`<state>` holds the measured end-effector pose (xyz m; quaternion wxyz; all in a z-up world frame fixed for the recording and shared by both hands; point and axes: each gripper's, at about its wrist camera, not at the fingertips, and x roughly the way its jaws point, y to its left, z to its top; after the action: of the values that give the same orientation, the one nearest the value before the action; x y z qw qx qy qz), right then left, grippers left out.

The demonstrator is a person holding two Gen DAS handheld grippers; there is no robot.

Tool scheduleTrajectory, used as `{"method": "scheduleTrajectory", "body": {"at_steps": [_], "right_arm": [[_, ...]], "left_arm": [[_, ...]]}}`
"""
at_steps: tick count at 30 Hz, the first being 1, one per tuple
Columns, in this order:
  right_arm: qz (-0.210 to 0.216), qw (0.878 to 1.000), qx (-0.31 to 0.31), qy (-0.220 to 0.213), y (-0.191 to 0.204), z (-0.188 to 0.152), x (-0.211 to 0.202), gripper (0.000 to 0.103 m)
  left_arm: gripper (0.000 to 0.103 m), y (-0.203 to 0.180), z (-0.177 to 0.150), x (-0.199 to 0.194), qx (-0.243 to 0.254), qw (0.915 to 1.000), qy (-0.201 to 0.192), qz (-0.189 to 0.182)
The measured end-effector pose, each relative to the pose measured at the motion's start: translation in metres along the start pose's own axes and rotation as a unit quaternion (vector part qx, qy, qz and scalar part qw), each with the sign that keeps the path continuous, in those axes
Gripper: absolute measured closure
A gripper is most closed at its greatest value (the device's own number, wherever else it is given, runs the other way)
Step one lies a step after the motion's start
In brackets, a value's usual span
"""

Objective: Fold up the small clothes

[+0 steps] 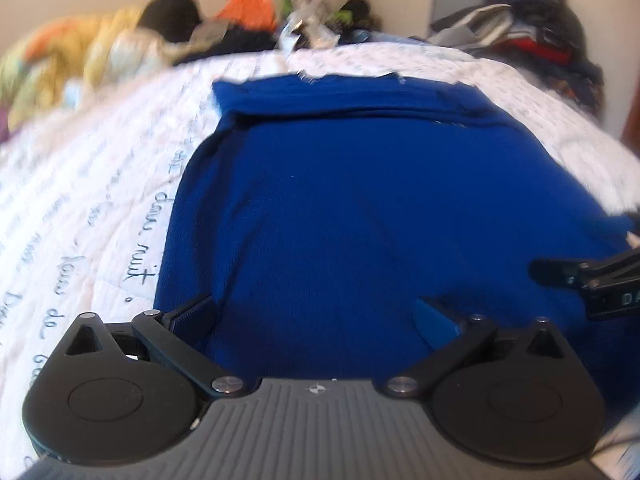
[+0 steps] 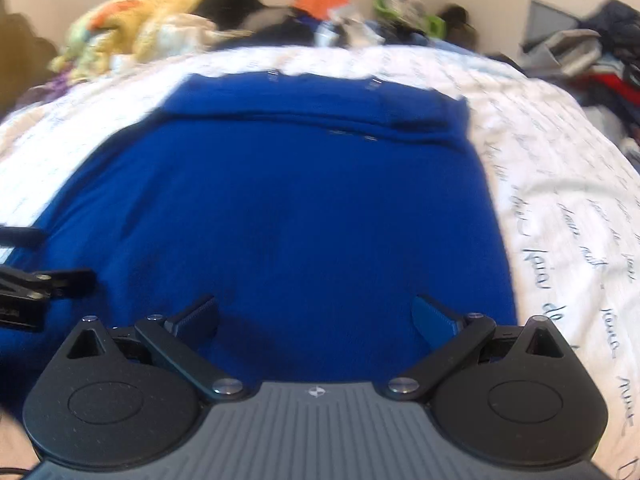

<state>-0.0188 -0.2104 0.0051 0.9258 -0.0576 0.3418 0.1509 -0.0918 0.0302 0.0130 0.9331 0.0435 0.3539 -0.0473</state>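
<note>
You are holding both hand-held grippers, left and right, wide apart, gripping nothing, over blue garment lying on bed.

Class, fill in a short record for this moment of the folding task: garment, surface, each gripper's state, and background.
garment: blue knit garment, spread flat, far edge folded over into a band
surface: white quilted bedspread with handwritten-style script
left gripper: open, low over the garment's near edge, holding nothing
right gripper: open, over the near edge too, holding nothing
background: piles of mixed clothes along the far side of the bed
</note>
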Motion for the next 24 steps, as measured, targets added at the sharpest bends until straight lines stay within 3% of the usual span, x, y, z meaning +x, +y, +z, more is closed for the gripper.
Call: {"method": "scheduleTrajectory", "body": {"at_steps": [1,4,7,8,10,12,14,17,19,21,22,24], "right_arm": [[-0.004,1.000,0.005,-0.010,-0.001,-0.007,-0.002,0.000],[-0.017,0.999,0.026,0.027,0.001,-0.002,-0.011,0.000],[0.001,1.000,0.012,-0.018,-0.002,-0.020,-0.016,0.000],[0.000,1.000,0.017,0.002,-0.005,-0.018,-0.017,0.000],[0.003,0.999,0.021,0.040,-0.009,-0.005,-0.025,0.000],[0.021,0.998,0.045,0.023,-0.027,-0.001,-0.044,0.000],[0.038,0.994,0.098,0.022,-0.053,0.000,-0.055,0.000],[0.058,0.978,0.194,0.058,-0.105,0.001,-0.057,0.000],[0.076,0.965,0.239,0.075,-0.129,-0.004,-0.060,0.000],[0.125,0.945,0.286,0.100,-0.154,-0.009,-0.052,0.000],[0.152,0.931,0.312,0.110,-0.166,-0.018,-0.047,0.000],[0.194,0.909,0.353,0.110,-0.183,-0.027,-0.040,0.000]], "left_arm": [[0.000,0.000,-0.006,-0.004,-0.002,1.0000,-0.003,-0.001],[0.000,-0.002,-0.008,-0.013,-0.006,0.9998,0.017,-0.012],[0.000,0.002,-0.018,-0.019,-0.004,0.9999,0.002,-0.014],[0.000,0.004,-0.018,-0.022,-0.014,0.9998,0.011,-0.012],[0.000,0.016,-0.017,-0.034,-0.050,0.9984,0.022,-0.015],[0.000,0.035,-0.020,-0.043,-0.097,0.9946,0.029,-0.026],[0.000,0.055,-0.029,-0.051,-0.150,0.9871,0.039,-0.040],[0.003,0.075,-0.034,-0.062,-0.198,0.9776,0.047,-0.056],[0.003,0.086,-0.035,-0.064,-0.243,0.9644,0.052,-0.089],[0.009,0.098,-0.036,-0.061,-0.298,0.9410,0.062,-0.148],[0.011,0.105,-0.037,-0.057,-0.327,0.9249,0.071,-0.180],[0.027,0.114,-0.043,-0.049,-0.370,0.8991,0.087,-0.217]]}}
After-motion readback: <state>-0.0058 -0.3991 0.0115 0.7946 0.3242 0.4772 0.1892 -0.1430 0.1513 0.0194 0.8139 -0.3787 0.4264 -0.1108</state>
